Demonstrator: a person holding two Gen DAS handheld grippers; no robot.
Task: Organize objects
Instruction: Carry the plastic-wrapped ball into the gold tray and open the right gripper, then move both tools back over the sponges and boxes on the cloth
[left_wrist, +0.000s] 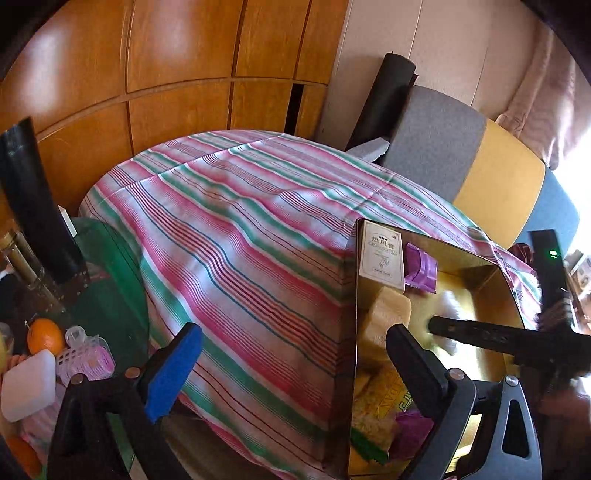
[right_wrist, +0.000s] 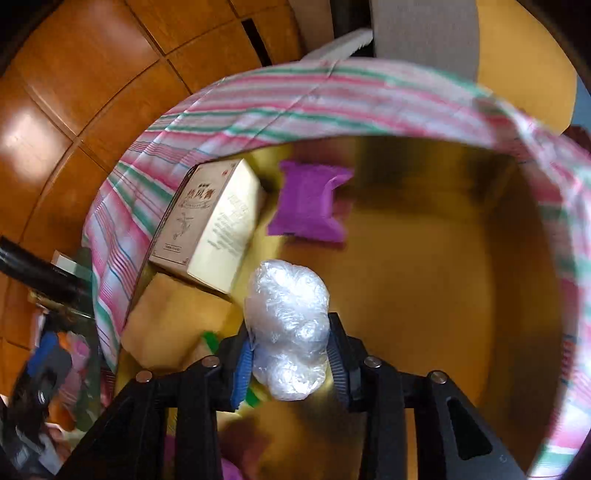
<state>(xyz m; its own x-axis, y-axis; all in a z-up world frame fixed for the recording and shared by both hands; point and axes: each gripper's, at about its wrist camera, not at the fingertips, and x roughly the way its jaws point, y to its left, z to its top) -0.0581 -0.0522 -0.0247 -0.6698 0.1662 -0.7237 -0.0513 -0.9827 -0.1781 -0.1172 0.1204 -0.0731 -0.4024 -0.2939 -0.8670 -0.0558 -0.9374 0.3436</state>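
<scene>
Box (right_wrist: 424, 295): right half of floor bare, room to pass there. Left side crowded: carton (right_wrist: 210, 225) leans against the left wall, purple packet (right_wrist: 306, 201) just beside it toward the far wall, yellow block (right_wrist: 166, 325) below the carton. Right gripper (right_wrist: 290, 363) sits mid-box clamped on a plastic-wrap wad (right_wrist: 286, 328), blocking the centre. Striped cloth (left_wrist: 229, 229) left of the box is open. Left gripper (left_wrist: 291, 373) straddles the box's left wall, jaws wide.

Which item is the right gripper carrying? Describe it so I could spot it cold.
Find the gold-lined open box sitting on the pink-and-green striped cloth. Above its floor, the right gripper is shut on a crumpled ball of clear plastic wrap. It alone is shiny and translucent white, unlike the purple sachet and beige carton.
</scene>
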